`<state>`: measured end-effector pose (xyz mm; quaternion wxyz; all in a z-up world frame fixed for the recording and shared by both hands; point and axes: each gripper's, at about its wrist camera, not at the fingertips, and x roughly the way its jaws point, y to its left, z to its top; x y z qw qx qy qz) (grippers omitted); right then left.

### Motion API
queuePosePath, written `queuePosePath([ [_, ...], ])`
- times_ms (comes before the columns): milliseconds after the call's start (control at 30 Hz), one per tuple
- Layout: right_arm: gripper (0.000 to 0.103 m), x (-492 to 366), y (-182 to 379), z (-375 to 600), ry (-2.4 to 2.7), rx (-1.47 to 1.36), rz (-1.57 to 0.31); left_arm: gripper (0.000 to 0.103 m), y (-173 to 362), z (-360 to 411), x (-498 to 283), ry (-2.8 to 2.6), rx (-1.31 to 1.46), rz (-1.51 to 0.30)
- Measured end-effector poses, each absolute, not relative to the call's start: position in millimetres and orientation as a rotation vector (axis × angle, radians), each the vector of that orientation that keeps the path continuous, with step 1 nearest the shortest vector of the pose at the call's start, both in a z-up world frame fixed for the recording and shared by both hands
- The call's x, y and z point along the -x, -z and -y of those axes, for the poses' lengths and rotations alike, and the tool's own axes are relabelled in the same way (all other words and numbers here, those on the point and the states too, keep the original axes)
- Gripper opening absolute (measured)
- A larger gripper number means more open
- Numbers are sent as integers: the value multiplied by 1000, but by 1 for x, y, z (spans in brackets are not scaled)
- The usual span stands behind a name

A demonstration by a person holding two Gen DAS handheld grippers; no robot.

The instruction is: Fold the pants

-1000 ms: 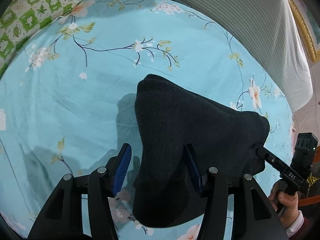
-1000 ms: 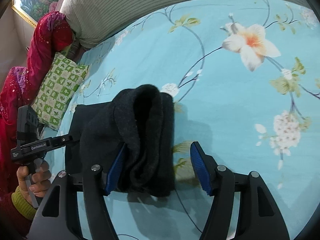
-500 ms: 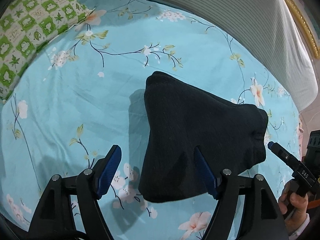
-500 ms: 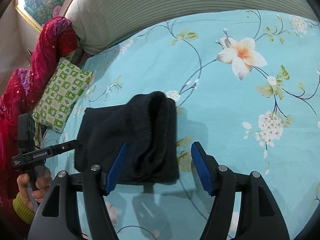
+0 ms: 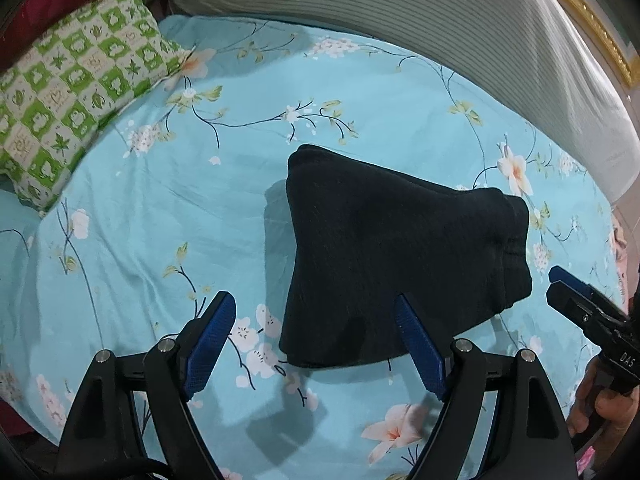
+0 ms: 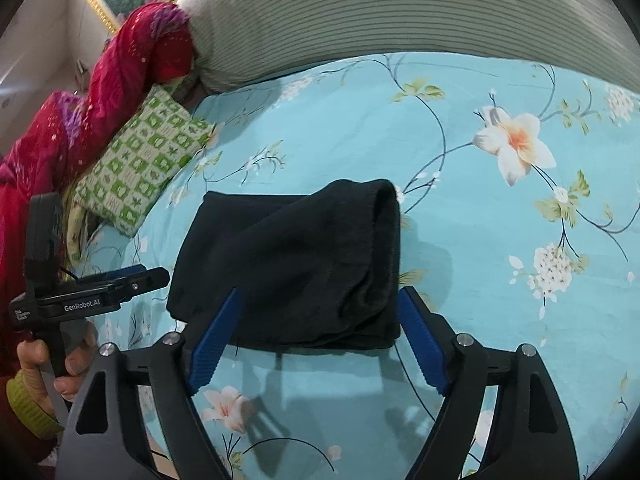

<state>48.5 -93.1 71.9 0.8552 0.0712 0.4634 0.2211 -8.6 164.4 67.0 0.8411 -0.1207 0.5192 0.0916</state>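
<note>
The folded black pants [image 5: 396,256] lay on the bed [image 5: 168,216]. Both tongs, left [image 5: 316,344] and right [image 6: 318,334], were opening wide, apparently gripping nothing.

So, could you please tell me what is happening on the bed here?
A person is folding dark pants with a handheld gripper in each hand. The pants lie in a compact folded bundle on the blue floral sheet, near a green checked pillow. The jaws of the left gripper and the right gripper are opening, with no pad pressing the cloth, so the bundle appears released and the fold looks about done.
</note>
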Motion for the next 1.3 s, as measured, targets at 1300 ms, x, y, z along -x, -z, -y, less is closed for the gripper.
queuePosePath([
  [1300, 87, -15, -63, 69, -450, 31, -927, 85, -61, -139, 30, -239, 102, -1091],
])
